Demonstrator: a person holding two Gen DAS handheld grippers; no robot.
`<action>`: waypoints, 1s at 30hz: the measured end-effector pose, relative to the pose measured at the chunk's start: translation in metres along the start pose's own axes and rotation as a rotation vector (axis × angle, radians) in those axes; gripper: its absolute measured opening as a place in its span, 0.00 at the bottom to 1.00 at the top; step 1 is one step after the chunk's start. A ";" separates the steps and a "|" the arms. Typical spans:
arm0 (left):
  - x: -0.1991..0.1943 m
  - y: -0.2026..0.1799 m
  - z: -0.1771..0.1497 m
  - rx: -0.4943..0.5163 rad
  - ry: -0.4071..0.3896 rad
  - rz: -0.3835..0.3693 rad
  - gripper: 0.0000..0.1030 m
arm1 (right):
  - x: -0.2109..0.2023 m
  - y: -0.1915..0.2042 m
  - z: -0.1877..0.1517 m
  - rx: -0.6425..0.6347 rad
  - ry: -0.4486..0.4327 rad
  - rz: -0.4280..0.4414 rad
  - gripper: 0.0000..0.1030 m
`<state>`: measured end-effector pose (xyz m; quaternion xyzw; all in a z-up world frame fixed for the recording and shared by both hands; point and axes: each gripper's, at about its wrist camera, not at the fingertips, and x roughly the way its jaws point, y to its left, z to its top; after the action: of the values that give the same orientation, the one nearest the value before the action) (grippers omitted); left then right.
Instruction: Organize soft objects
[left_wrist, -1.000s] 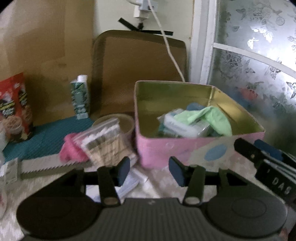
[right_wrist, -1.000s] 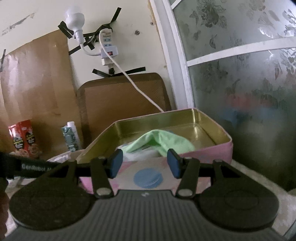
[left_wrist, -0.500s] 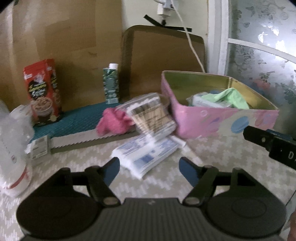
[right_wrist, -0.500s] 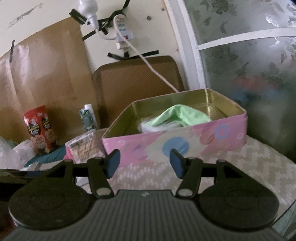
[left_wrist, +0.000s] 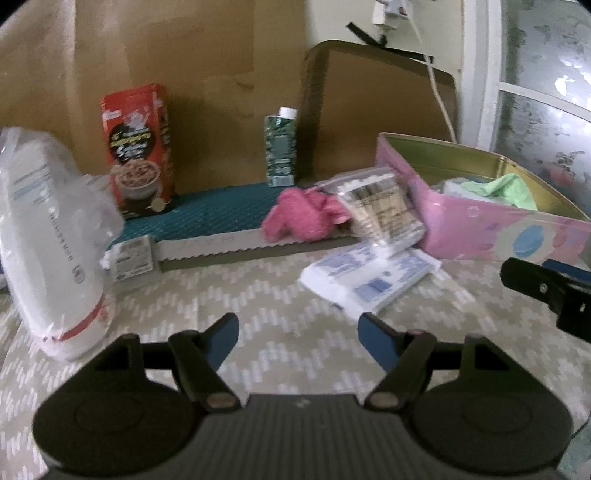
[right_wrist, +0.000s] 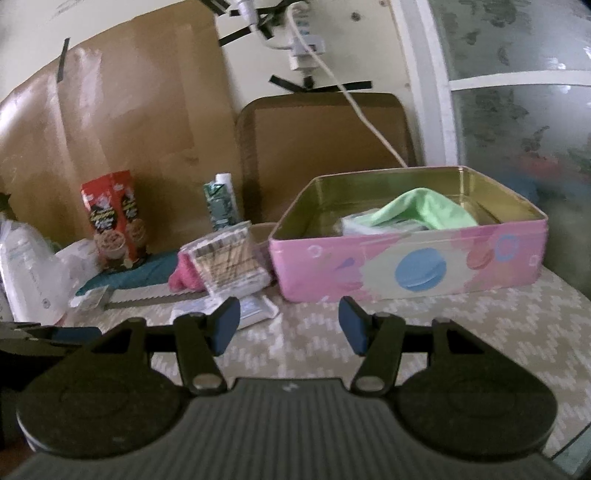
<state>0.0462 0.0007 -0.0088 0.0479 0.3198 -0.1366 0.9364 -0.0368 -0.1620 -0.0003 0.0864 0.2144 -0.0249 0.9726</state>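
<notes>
A pink tin box (right_wrist: 406, 266) stands on the table at right and holds a green cloth (right_wrist: 424, 210) over a white pack (right_wrist: 354, 223); it also shows in the left wrist view (left_wrist: 480, 225). A pink cloth (left_wrist: 299, 218) lies left of the box on a teal mat (left_wrist: 207, 214), beside a clear bag of sticks (left_wrist: 380, 210). A white and blue tissue pack (left_wrist: 369, 277) lies on the table in front of them. My left gripper (left_wrist: 297, 332) is open and empty, short of the tissue pack. My right gripper (right_wrist: 290, 325) is open and empty, in front of the box.
A white plastic-wrapped pack (left_wrist: 48, 240) stands at the left. A red snack bag (left_wrist: 138, 147) and a green carton (left_wrist: 281, 147) stand at the back by the cardboard wall. A white cord (right_wrist: 354, 107) hangs behind the box. The right gripper's tip (left_wrist: 546, 288) shows at the right edge.
Both grippers have pulled back from the tin box and moved left. The left gripper's jaws have opened wider. More of the table and the left-hand objects now show.
</notes>
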 end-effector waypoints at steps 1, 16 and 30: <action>0.001 0.003 -0.001 -0.004 0.001 0.006 0.71 | 0.001 0.002 -0.001 -0.005 0.004 0.003 0.60; -0.005 0.065 -0.020 -0.069 -0.036 0.089 0.75 | 0.022 0.050 -0.012 -0.112 0.066 0.083 0.60; -0.035 0.119 -0.042 -0.173 -0.153 0.077 0.76 | 0.138 0.170 0.016 -0.347 0.220 0.440 0.58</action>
<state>0.0292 0.1296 -0.0208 -0.0312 0.2560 -0.0759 0.9632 0.1099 0.0013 -0.0172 -0.0344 0.2957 0.2328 0.9258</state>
